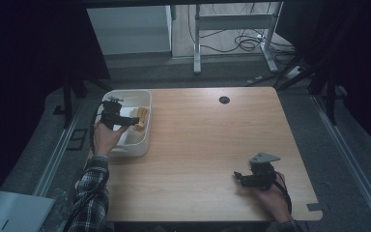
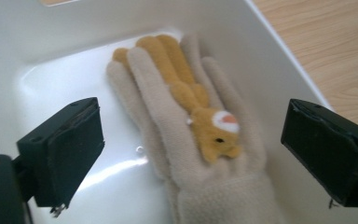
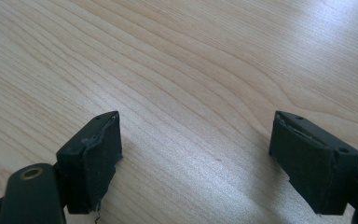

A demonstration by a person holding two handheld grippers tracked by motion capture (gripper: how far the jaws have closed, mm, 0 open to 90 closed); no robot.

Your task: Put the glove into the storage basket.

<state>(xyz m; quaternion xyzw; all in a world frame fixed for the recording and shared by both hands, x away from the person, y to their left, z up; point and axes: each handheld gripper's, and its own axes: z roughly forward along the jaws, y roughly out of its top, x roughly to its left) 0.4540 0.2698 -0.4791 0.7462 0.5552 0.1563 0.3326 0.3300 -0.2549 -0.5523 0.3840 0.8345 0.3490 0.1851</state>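
Observation:
A cream fleece glove (image 2: 200, 135) with a yellow animal figure (image 2: 200, 112) sewn on its back lies flat in a white bin (image 1: 145, 140) at the table's left edge. The glove (image 1: 141, 118) shows as a tan shape by the bin's right wall. My left gripper (image 1: 134, 122) hangs over the bin, open, its jaws wide on either side of the glove (image 2: 191, 158) without touching it. My right gripper (image 1: 239, 177) is low over the bare wooden table (image 3: 191, 70) near the front right, open, nothing between its jaws (image 3: 196, 163).
The wooden table (image 1: 207, 145) has a round cable hole (image 1: 224, 100) near its far edge. A grey tape strip (image 1: 315, 207) sits at the front right corner. Beyond the table stand a white desk frame (image 1: 232, 29) and floor cables (image 1: 251, 43).

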